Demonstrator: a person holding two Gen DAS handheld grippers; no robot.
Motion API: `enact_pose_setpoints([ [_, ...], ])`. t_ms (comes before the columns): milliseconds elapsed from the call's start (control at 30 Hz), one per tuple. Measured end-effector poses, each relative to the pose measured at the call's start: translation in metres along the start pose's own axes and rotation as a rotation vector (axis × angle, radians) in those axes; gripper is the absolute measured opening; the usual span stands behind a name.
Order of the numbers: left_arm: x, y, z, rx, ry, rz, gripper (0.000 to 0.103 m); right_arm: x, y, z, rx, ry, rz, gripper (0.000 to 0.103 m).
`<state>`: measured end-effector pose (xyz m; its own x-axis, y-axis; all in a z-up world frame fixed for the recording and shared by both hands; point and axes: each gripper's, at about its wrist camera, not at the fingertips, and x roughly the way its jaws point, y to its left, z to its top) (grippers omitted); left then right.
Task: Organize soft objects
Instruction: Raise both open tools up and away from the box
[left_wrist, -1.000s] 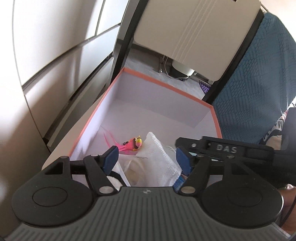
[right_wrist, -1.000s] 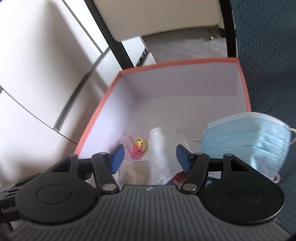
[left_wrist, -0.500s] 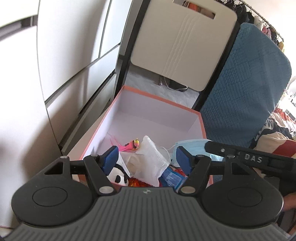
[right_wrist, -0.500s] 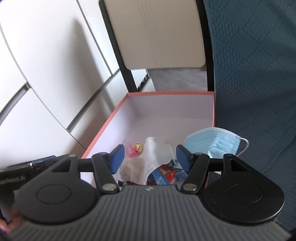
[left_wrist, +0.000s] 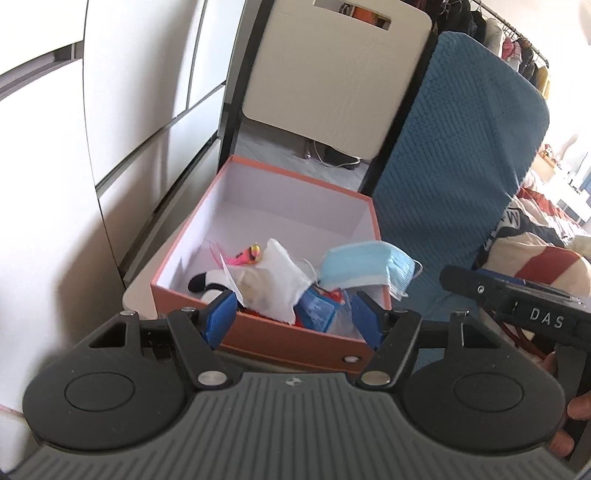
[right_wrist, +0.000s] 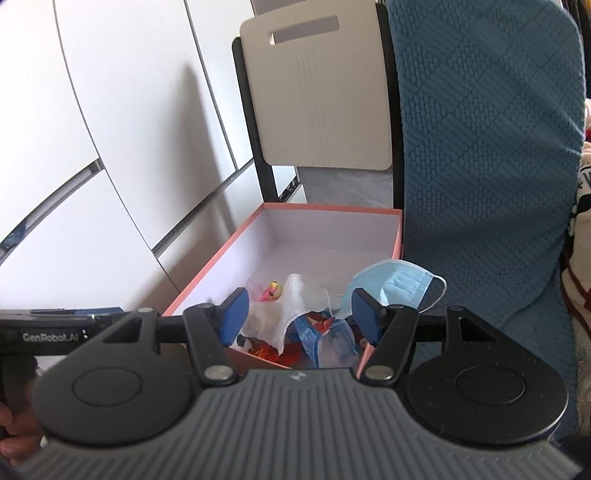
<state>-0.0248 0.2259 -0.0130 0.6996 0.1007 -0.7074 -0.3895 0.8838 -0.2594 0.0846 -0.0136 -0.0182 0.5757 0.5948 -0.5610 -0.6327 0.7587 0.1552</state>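
An orange box (left_wrist: 288, 341) (right_wrist: 207, 275) with a white inside holds the soft things. A light blue face mask (left_wrist: 365, 266) (right_wrist: 391, 286) hangs over its right rim. Beside it lie a white gauze cloth (left_wrist: 280, 275) (right_wrist: 299, 299), a pink and yellow toy (left_wrist: 247, 254) (right_wrist: 271, 290), a black and white plush (left_wrist: 207, 284) and a blue packet (left_wrist: 314, 308) (right_wrist: 314, 334). My left gripper (left_wrist: 293, 319) hangs open above the box's near edge, holding nothing. My right gripper (right_wrist: 299, 319) is open too, back from the box and empty.
White cabinet doors (left_wrist: 140, 92) (right_wrist: 110, 129) stand left of the box. A beige chair back (left_wrist: 332, 77) (right_wrist: 317, 96) rises behind it, and a blue quilted cushion (left_wrist: 454, 155) (right_wrist: 480, 147) stands on the right. Striped bedding (left_wrist: 535, 258) lies at far right.
Both grippers have drawn back and up from inside the box, still open and empty. More of the box and its contents now shows, and the blue mask rests on the rim.
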Motion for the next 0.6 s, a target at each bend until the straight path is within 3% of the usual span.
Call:
enact_pose_setpoints([
  [533,-0.036,-0.017,-0.025,0.028,0.005,-0.065,0.074,-0.047,-0.011,-0.022,0.0,-0.041,-0.055,0.064],
  [600,-0.038,-0.019,-0.028,0.034,0.004,-0.06,0.086,-0.049,-0.014,-0.024,-0.001,-0.044,-0.054,0.064],
])
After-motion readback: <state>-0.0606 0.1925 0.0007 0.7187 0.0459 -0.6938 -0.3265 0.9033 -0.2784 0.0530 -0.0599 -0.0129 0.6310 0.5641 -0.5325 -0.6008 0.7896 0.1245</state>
